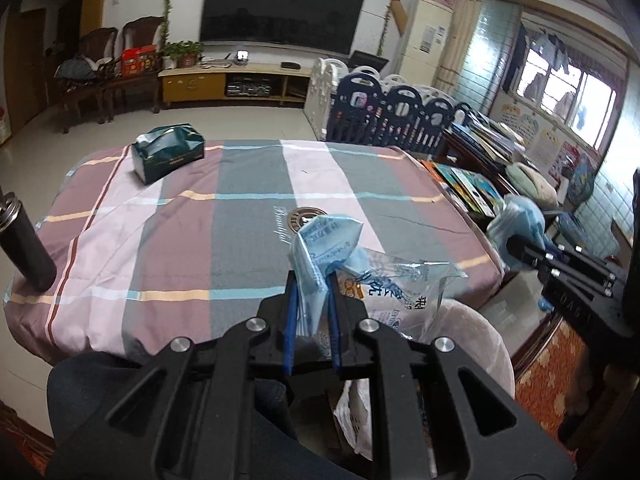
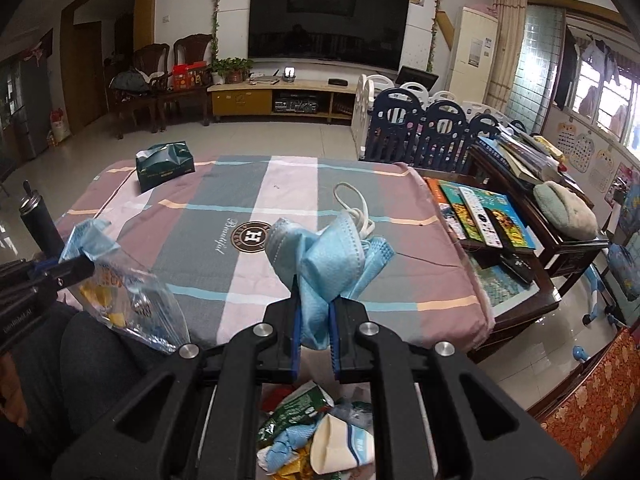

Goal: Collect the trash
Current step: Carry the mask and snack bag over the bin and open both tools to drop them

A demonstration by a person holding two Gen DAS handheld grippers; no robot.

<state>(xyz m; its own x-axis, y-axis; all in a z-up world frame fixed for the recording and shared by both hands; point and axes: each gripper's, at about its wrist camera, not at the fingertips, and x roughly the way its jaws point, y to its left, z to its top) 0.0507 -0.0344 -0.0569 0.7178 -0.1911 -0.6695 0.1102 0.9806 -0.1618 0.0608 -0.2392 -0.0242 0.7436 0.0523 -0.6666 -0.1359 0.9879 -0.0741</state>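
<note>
Jaws of the left gripper (image 1: 312, 280) are clamped on a wrapper (image 1: 384, 280); those of the right gripper (image 2: 316, 296) pinch a mask (image 2: 332, 256). With the bin (image 2: 316, 432) at 6 o'clock, early release would scatter trash onto the tabletop (image 2: 248, 276).

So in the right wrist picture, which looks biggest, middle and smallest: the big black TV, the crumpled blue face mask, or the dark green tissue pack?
1. Big black TV
2. Crumpled blue face mask, enlarged by nearness to the camera
3. Dark green tissue pack
</note>
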